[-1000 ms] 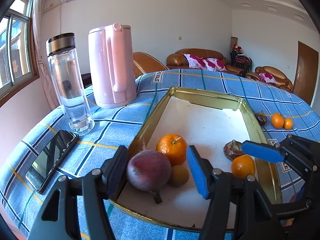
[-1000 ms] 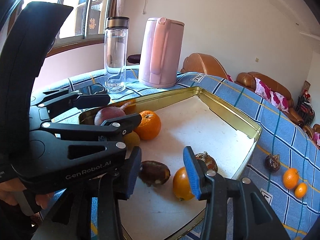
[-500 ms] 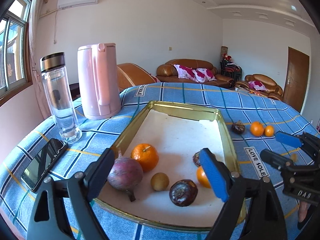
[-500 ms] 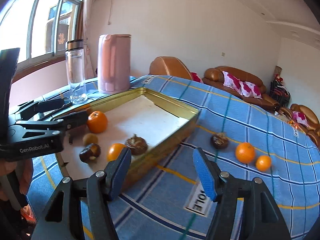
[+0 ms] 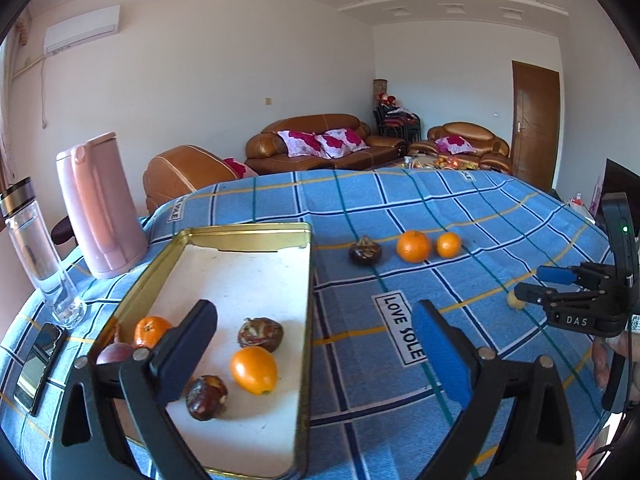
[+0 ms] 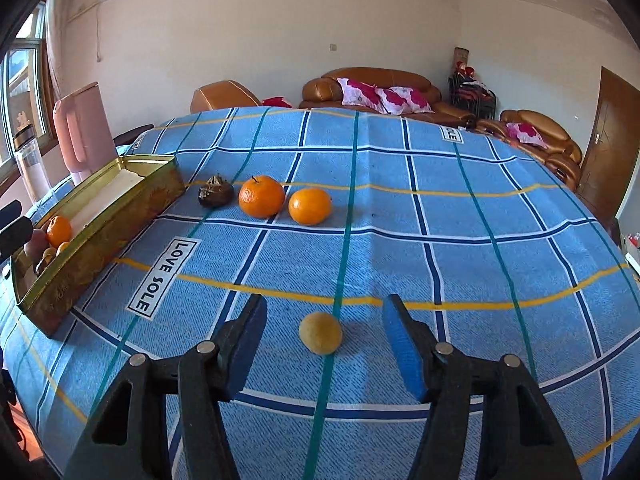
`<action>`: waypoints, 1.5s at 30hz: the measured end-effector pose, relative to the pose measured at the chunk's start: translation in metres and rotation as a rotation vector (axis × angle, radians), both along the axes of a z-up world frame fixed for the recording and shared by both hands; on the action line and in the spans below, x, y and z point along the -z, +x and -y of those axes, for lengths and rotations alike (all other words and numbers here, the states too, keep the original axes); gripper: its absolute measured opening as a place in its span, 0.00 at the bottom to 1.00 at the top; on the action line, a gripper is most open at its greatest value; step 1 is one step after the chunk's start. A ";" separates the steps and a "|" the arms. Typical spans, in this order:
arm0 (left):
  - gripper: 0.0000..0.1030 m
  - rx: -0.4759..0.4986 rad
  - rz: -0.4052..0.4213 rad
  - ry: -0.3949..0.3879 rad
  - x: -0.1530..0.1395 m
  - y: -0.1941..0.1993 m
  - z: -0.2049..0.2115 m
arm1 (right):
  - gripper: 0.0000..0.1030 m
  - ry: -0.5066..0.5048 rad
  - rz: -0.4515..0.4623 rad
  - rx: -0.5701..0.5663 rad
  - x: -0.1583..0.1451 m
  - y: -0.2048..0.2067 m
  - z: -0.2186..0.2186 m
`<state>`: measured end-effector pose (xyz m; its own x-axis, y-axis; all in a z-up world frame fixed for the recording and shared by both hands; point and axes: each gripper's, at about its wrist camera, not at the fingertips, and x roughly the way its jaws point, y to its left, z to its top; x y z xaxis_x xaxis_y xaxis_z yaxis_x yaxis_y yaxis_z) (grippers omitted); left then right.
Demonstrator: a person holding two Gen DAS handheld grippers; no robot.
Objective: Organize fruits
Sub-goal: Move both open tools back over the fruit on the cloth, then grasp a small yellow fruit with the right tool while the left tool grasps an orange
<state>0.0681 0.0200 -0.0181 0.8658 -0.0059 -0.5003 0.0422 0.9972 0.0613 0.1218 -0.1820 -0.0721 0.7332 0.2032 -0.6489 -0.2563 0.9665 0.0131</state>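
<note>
My left gripper (image 5: 316,356) hovers over the gold tray's (image 5: 308,280) near right rim, its jaws opening with nothing between them. Inside the tray lie an orange (image 5: 254,370), two dark brown fruits (image 5: 261,334), a mandarin (image 5: 150,331) and a purple fruit (image 5: 114,354). My right gripper (image 6: 326,346) is low over the blue checked cloth, its jaws closing around a small yellow fruit (image 6: 320,333), with the pads still apart from it. Farther back on the cloth lie a dark fruit (image 6: 216,196) and two oranges (image 6: 261,196).
A pink kettle (image 5: 100,208), a glass bottle (image 5: 36,252) and a phone (image 5: 36,364) stand left of the tray. A person's hand (image 5: 612,356) holds the right gripper near the table's right edge. Sofas sit behind the table.
The left gripper let go of the purple fruit in the tray, opened wide and swung right. The right gripper left the tray and moved right, down around the small yellow fruit.
</note>
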 end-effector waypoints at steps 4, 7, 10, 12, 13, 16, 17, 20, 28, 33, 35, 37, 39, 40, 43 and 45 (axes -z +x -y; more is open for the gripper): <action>0.97 0.026 -0.030 0.023 0.005 0.011 0.017 | 0.47 -0.005 -0.056 -0.028 0.009 0.006 -0.002; 0.97 0.031 -0.045 0.022 0.006 0.017 0.022 | 0.32 -0.043 -0.114 -0.031 0.019 0.014 -0.006; 0.97 0.033 -0.045 0.025 0.005 0.021 0.027 | 0.27 -0.034 -0.134 -0.048 0.021 0.016 -0.004; 0.97 0.037 -0.048 0.026 0.004 0.026 0.031 | 0.27 -0.038 -0.126 -0.054 0.020 0.015 -0.005; 0.97 0.040 -0.047 0.029 0.003 0.028 0.034 | 0.27 -0.033 -0.116 -0.057 0.018 0.015 -0.005; 0.97 0.042 -0.051 0.041 0.002 0.038 0.044 | 0.27 -0.013 -0.090 -0.048 0.010 0.015 -0.003; 0.97 0.047 -0.052 0.036 0.001 0.042 0.049 | 0.27 -0.008 -0.081 -0.042 0.007 0.016 -0.002; 0.97 0.060 -0.042 0.042 -0.004 0.055 0.068 | 0.27 -0.019 -0.045 -0.004 -0.001 0.024 0.001; 0.87 0.137 -0.105 0.053 0.007 0.115 0.135 | 0.27 -0.014 0.029 0.147 -0.015 0.059 0.020; 0.74 0.184 -0.170 0.037 0.025 0.154 0.161 | 0.27 0.012 0.011 0.209 -0.004 0.078 0.035; 0.69 0.196 -0.195 0.052 0.033 0.168 0.169 | 0.27 0.031 -0.014 0.231 0.002 0.084 0.045; 0.58 0.202 -0.222 0.052 0.040 0.179 0.174 | 0.27 0.037 0.003 0.248 0.000 0.085 0.050; 0.57 0.212 -0.235 0.068 0.044 0.186 0.178 | 0.27 0.025 0.009 0.250 -0.001 0.086 0.051; 0.57 0.216 -0.243 0.076 0.047 0.189 0.180 | 0.27 0.037 0.004 0.246 0.000 0.086 0.053; 0.52 0.228 -0.289 0.079 0.060 0.198 0.185 | 0.27 0.058 -0.003 0.243 0.000 0.087 0.057; 0.50 0.247 -0.300 0.097 0.064 0.199 0.190 | 0.27 0.056 -0.003 0.236 0.000 0.087 0.055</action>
<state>0.2670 -0.1698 -0.0817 0.6596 -0.1361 -0.7392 0.3107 0.9449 0.1032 0.2085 -0.2371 -0.0726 0.7628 0.0620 -0.6436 -0.0229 0.9974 0.0689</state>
